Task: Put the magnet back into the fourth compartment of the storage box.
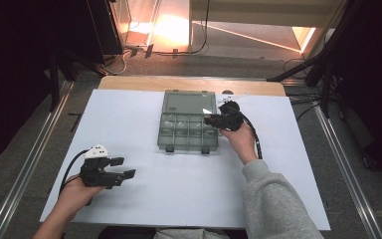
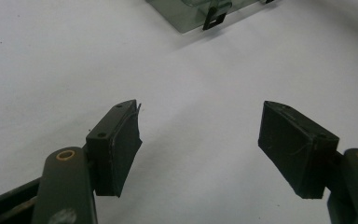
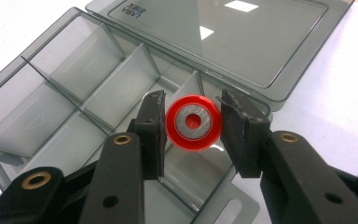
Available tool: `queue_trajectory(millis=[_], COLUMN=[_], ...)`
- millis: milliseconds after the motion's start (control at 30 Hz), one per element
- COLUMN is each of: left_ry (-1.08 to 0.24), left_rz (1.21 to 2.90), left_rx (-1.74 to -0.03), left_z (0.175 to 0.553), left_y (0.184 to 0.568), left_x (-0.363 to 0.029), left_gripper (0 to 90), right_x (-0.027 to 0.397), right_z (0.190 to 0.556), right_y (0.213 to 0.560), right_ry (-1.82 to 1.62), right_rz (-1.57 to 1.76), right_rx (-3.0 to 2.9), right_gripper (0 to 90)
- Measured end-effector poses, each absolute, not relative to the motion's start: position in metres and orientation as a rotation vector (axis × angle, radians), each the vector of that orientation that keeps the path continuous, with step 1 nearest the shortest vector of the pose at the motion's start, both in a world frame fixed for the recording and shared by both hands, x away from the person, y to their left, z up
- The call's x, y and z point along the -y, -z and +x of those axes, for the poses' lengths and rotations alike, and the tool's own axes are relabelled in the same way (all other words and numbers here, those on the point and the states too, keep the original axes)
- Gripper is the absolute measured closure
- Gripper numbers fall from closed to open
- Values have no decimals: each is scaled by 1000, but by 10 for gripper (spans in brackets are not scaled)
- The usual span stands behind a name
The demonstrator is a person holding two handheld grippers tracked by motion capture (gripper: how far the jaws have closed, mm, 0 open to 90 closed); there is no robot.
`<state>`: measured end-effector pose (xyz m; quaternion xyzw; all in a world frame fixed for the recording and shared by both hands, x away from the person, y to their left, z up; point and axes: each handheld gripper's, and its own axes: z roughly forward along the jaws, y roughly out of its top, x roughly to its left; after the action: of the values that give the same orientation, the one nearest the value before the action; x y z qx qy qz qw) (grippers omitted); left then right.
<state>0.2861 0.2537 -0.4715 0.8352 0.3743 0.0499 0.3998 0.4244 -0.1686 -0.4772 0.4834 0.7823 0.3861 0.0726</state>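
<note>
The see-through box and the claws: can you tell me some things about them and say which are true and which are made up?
1. The box has its lid open. True.
2. The right claw is empty. False: it grips a red ring with a silver middle.
3. The left claw is open and holds nothing. True.
4. The box is full of parts. False: the compartments that show look empty.
5. The left claw is over the box. False: it is over the white table, near the person's side, away from the box.
6. The ring is above the box. True: in the right gripper view a compartment lies behind it.
</note>
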Motion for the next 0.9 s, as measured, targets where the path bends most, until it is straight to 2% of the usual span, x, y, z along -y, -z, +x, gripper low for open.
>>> queue_trajectory(millis=[300,467,600,767,900], left_ry=[-128,-133,-133,-137,-140], left_rz=[2114,2113,2106,2099,2096], left_rx=[-947,-944,-948,-950,-952], left_z=[286,286,286,288,289], left_y=[472,471,471,470,470], left_x=[-254,-254,-255,-257,-257], left_gripper=[285,286,286,286,286], right_x=[169,169,169,172,174], right_z=[424,424,423,421,419], right_y=[477,476,475,473,470], right_ry=[-1164,-1185,-1184,-1215,-1251], right_rz=[1447,1420,1420,1414,1411], right_rx=[-2350,-2339,-2338,-2333,-2325], right_gripper=[611,480,427,385,392])
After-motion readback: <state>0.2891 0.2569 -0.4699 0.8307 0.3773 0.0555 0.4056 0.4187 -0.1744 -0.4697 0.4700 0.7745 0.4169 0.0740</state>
